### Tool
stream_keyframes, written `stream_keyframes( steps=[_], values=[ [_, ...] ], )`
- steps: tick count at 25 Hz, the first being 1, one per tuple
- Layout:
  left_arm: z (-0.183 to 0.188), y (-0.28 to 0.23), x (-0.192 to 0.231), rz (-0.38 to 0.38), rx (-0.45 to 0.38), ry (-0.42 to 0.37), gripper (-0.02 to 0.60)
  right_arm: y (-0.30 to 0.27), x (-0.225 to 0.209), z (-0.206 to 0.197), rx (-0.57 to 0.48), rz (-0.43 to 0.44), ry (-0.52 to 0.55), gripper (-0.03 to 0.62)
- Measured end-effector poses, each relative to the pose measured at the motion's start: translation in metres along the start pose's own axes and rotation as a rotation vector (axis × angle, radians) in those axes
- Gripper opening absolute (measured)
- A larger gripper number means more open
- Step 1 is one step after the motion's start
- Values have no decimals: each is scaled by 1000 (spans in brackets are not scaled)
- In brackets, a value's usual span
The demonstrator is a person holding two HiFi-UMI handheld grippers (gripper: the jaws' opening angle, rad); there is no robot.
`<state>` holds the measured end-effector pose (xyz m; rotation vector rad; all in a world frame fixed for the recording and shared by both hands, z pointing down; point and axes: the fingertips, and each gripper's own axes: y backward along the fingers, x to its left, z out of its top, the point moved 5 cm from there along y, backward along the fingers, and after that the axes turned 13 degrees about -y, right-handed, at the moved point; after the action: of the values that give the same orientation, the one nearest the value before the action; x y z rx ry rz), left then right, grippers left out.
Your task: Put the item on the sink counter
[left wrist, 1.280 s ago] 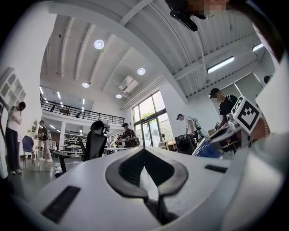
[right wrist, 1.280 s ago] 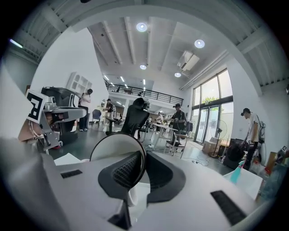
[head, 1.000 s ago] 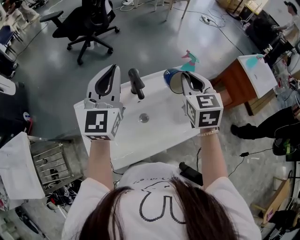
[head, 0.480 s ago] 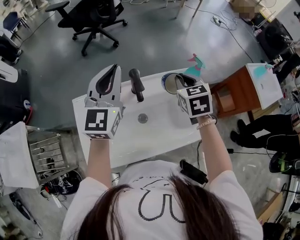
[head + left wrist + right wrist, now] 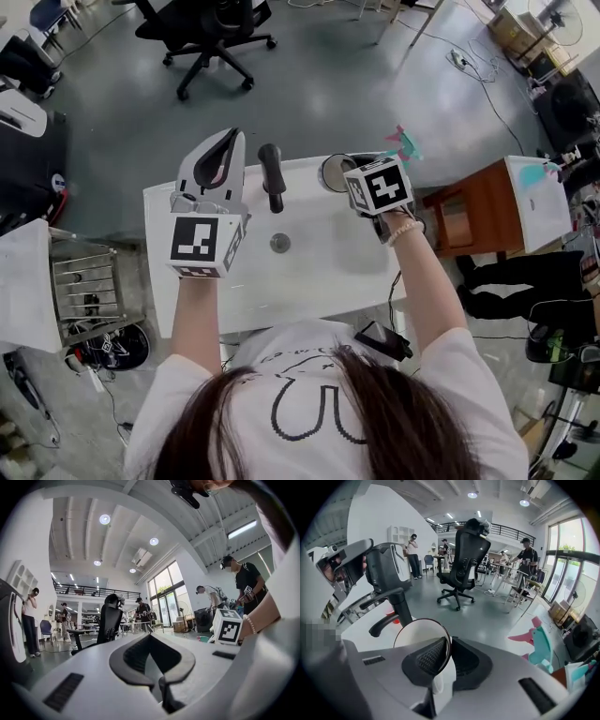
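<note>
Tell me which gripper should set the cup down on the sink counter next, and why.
Right. The right gripper is clamped on the rim of the cup and tilts down over the back edge of the sink counter, beside the faucet. The left gripper holds nothing, jaws together, beyond the faucet.

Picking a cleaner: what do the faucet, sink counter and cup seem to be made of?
Faucet: likely metal, matte black coat, hardly any glare.
Sink counter: probably ceramic or cast resin, smooth seamless white.
Cup: perhaps ceramic or enamel, white inside, thin dark rim.
</note>
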<state>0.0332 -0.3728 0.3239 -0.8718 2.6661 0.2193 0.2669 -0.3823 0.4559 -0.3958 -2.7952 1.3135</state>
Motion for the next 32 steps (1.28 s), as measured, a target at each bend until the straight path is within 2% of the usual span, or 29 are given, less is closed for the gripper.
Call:
stream_keyframes(
  steps=[11,19,32],
  values=[
    [-10,-9,2,34,37,-18,9,-59,-4,-3,136,60,43,57],
    [-16,-12,5,46,65,-23,9,-82,-6,-3,193,96,56,58],
    [-23,-9,14,68,83,-17,9,-94,-10,-3,210,88,90,58]
  ],
)
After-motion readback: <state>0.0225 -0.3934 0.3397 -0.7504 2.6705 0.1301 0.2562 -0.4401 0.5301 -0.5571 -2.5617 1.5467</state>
